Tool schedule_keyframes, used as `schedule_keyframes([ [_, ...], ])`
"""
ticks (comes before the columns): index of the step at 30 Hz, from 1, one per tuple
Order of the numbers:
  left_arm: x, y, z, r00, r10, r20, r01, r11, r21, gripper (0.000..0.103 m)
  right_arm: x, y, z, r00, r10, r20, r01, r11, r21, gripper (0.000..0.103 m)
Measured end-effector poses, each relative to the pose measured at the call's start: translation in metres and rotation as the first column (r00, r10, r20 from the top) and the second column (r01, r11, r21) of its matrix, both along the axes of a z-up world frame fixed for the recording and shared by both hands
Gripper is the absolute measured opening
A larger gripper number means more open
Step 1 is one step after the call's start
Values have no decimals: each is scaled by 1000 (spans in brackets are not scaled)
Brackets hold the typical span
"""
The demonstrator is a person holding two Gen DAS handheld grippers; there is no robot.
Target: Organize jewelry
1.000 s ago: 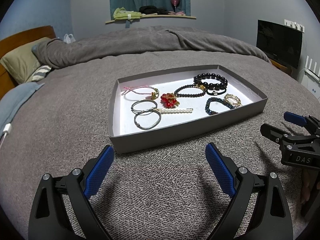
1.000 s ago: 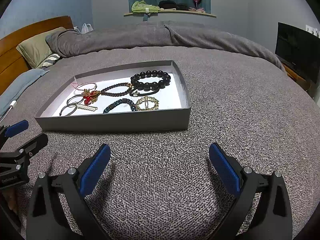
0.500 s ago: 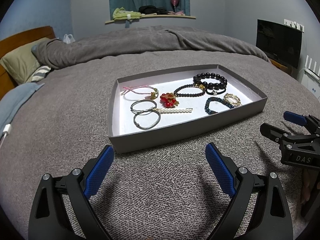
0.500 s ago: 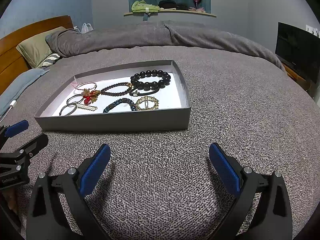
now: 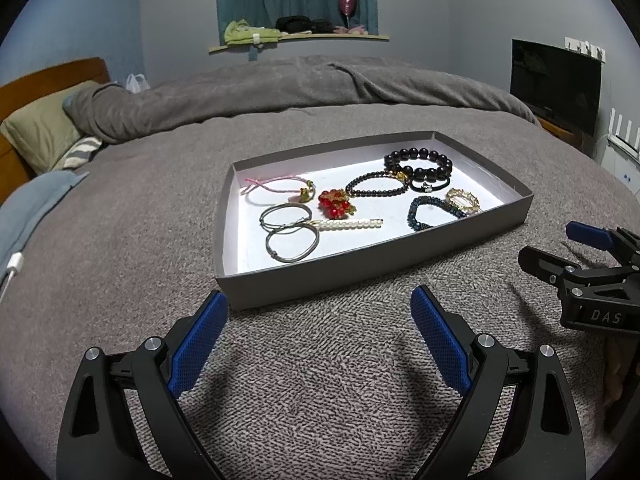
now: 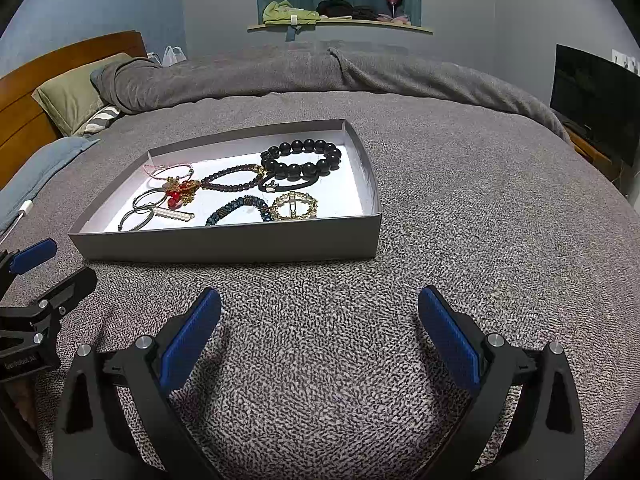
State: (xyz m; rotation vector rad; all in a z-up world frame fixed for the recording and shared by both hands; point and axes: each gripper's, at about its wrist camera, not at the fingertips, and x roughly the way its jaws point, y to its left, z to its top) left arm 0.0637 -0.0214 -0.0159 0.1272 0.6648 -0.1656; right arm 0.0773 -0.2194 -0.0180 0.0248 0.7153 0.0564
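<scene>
A shallow grey tray (image 5: 360,266) (image 6: 224,245) with a white floor lies on the grey bedspread. Inside it are a big black bead bracelet (image 5: 420,164) (image 6: 302,159), a thin dark bead bracelet (image 5: 374,185), a blue bead bracelet (image 5: 426,212) (image 6: 240,210), a gold ring piece (image 5: 462,200) (image 6: 294,207), a red brooch (image 5: 335,202), a pearl hair clip (image 5: 348,224), two grey hair ties (image 5: 290,230) and a pink cord bracelet (image 5: 276,190). My left gripper (image 5: 318,336) is open, just short of the tray's near wall. My right gripper (image 6: 320,332) is open too, empty, short of the tray's right corner.
The bed carries a rumpled grey duvet (image 5: 280,88) at the back and pillows (image 5: 40,136) by the wooden headboard at left. A dark TV screen (image 5: 556,80) stands at right. A white cable end (image 5: 14,262) lies at the left edge.
</scene>
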Motion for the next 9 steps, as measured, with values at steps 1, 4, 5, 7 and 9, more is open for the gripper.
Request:
schedule_keyframes([
  [1,0,0,0,1000,0,0,0,1000,3,92,0,0,0,1000,0,-1,0,1000,0,97],
  [4,1,-1,-1,1000,4,-6,-4,1000,14,93,0,1,1,1000,0,0,0,1000,0,97],
  [5,1,0,0,1000,6,-6,-6,1000,14,93,0,0,0,1000,0,0,0,1000,-1,97],
  [7,1,0,-1,1000,4,-9,-4,1000,11,93,0,0,0,1000,0,-1,0,1000,-1,97],
  [9,1,0,-1,1000,6,-10,-5,1000,12,93,0,0,0,1000,0,0,0,1000,0,97],
])
